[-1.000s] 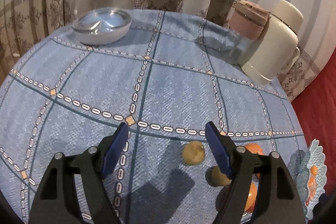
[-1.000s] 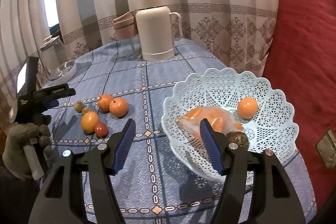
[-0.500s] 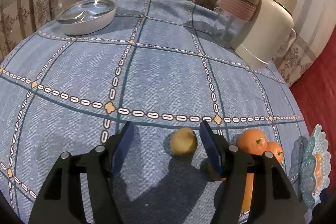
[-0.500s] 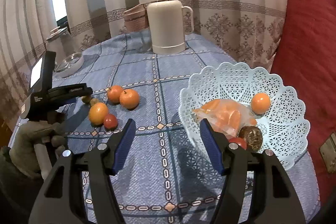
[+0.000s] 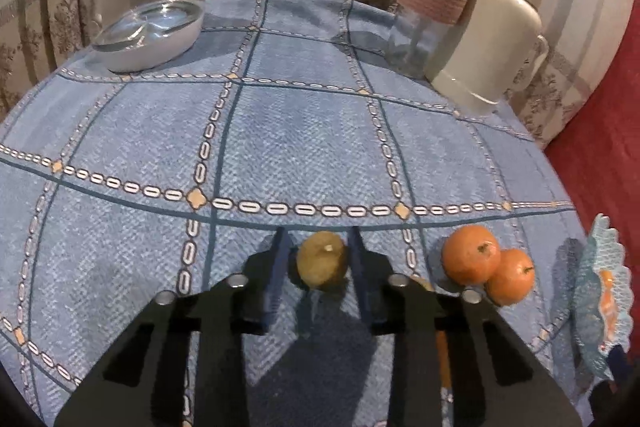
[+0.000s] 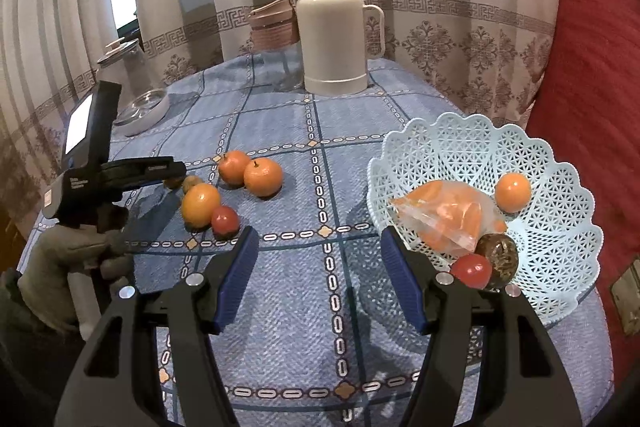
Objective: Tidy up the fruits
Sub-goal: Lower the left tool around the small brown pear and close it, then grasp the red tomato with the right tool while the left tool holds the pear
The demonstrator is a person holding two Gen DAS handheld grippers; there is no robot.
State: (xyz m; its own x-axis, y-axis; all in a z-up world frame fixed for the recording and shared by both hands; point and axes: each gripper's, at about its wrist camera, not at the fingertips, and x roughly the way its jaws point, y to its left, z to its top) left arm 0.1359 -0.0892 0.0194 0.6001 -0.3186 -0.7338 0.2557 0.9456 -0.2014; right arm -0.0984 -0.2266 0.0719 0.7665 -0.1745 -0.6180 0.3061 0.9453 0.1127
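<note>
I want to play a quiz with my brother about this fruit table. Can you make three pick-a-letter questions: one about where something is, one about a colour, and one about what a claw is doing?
1. Where is the clear plastic bag of orange pieces?
A. in the pale blue lacy plastic basket
B. on a chair
C. on the floor

2. What colour is the small round fruit between the pads of the left claw?
A. red
B. purple
C. yellowish-green

3. What is the right claw doing?
A. shut on an orange
B. open, holding nothing
C. shut on a spoon

Answers:
1. A, because the bag lies inside the basket beside loose fruits.
2. C, because its skin is dull yellow-green; the left claw has just closed on it.
3. B, because only blue cloth shows between its wide-apart pads.
</note>
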